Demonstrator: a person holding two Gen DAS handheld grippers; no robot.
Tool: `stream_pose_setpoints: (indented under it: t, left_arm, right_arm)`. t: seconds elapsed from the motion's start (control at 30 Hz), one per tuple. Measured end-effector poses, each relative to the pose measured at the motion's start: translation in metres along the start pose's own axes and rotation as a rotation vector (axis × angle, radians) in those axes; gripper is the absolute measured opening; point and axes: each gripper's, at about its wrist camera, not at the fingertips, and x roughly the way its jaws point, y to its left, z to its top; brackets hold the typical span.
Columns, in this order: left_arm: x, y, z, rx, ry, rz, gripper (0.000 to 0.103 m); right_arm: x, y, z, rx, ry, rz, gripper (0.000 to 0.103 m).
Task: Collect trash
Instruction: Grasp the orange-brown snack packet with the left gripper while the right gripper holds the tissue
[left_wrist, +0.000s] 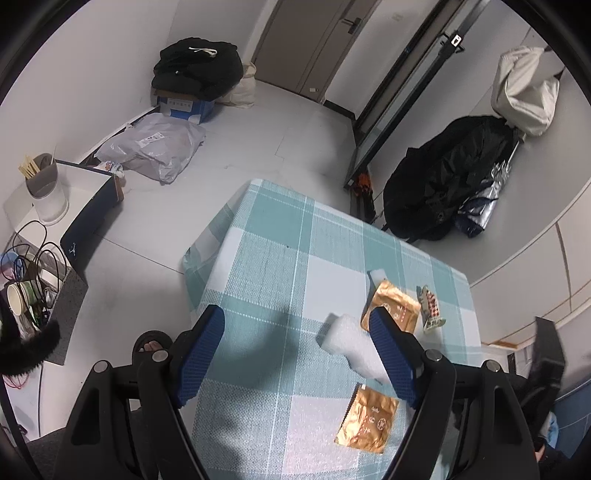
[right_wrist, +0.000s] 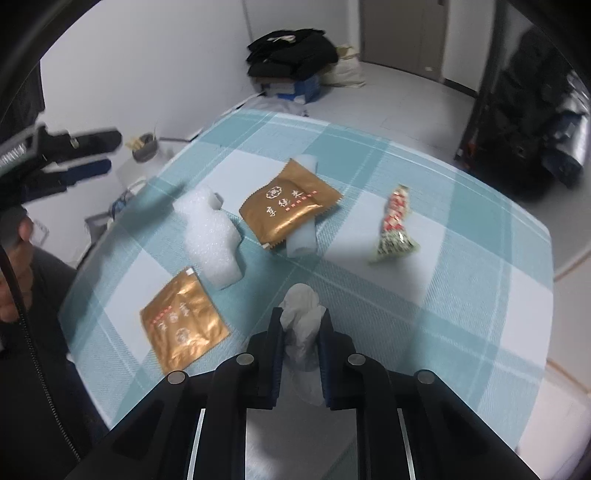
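Note:
On the teal checked tablecloth (right_wrist: 424, 229) lie two gold wrappers, one near (right_wrist: 183, 321) and one far (right_wrist: 290, 205), a white foam piece (right_wrist: 210, 236), a second foam block (right_wrist: 303, 240) under the far wrapper, and a red-green candy wrapper (right_wrist: 395, 225). My right gripper (right_wrist: 301, 325) is shut on a crumpled white tissue (right_wrist: 301, 317) just above the cloth. My left gripper (left_wrist: 295, 332) is open and empty above the table; its right finger overlaps the foam piece (left_wrist: 351, 343) and the far gold wrapper (left_wrist: 393, 302). The near gold wrapper (left_wrist: 367, 421) and the candy wrapper (left_wrist: 430, 306) show there too.
A white side table (left_wrist: 79, 184) with a grey cup of chopsticks (left_wrist: 40, 173) stands left of the table. Bags, a blue box (left_wrist: 184, 105) and black clothes lie on the floor. A dark jacket (left_wrist: 443, 181) hangs at right. My left gripper shows at the right wrist view's left edge (right_wrist: 99, 151).

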Motion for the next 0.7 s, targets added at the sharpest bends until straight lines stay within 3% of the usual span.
stream_pose_setpoints:
  t: [0.1,0.47,0.7]
  left_arm:
    - [0.000,-0.003,-0.005,0.005,0.035,-0.024,0.078]
    - [-0.001,-0.043,-0.028,0.168,0.136,0.026,0.078]
    - [0.020,-0.057,-0.055,0.199,0.268,0.060,0.078]
  right_arm:
    - [-0.014,0.001,-0.011,0.031,-0.025,-0.014,0.016]
    - [-0.057,-0.024,-0.058,0.204,-0.153,-0.040,0.016]
    - [-0.057,-0.034,-0.074,0.251,-0.147,-0.056,0.016]
